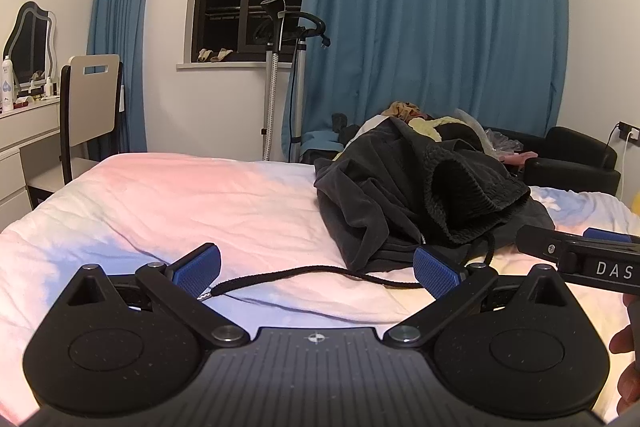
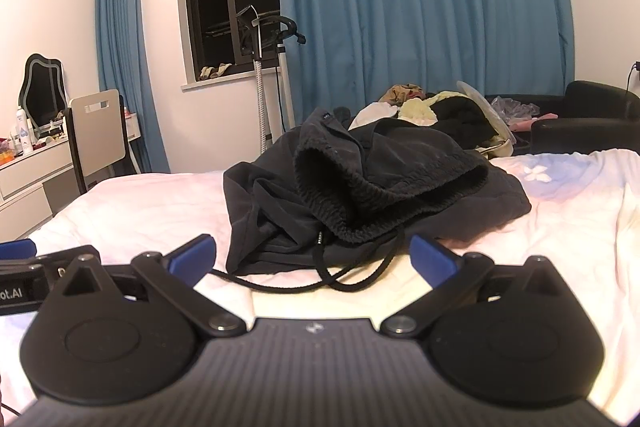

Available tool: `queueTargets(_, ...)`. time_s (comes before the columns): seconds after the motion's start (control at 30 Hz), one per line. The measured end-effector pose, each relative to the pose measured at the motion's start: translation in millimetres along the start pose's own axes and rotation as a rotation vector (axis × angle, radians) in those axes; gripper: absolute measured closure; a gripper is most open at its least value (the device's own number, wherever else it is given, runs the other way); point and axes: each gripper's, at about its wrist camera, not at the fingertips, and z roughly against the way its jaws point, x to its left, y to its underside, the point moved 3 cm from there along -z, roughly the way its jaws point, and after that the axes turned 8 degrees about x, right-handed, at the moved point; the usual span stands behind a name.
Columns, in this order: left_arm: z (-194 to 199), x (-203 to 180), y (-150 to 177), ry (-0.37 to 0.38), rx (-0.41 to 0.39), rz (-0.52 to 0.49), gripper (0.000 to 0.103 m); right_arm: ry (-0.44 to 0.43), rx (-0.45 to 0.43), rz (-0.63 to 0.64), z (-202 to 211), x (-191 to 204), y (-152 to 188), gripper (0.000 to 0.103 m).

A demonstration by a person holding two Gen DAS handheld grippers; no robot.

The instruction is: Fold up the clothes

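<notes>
Hand-held gripper pair, left (image 1: 316,269) and right (image 2: 313,259), both spread wide, empty. I saw black shorts (image 2: 360,187) crumpled on bed (image 1: 160,195), drawstring (image 1: 304,273) trailing between left fingers. I judged risk: pinching cord alone, dragging heap unfolded.

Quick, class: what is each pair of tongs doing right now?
Left tongs: open, holding nothing; the drawstring lies on the bed between them.
Right tongs: open, holding nothing.
</notes>
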Motion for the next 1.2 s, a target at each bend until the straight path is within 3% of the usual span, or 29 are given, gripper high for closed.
queueTargets(1.2, 3.4, 5.1, 11.3, 0.002, 0.003, 0.010, 0.000, 0.021, 0.011, -0.006, -1.6, -0.8, 5.3, 0.000)
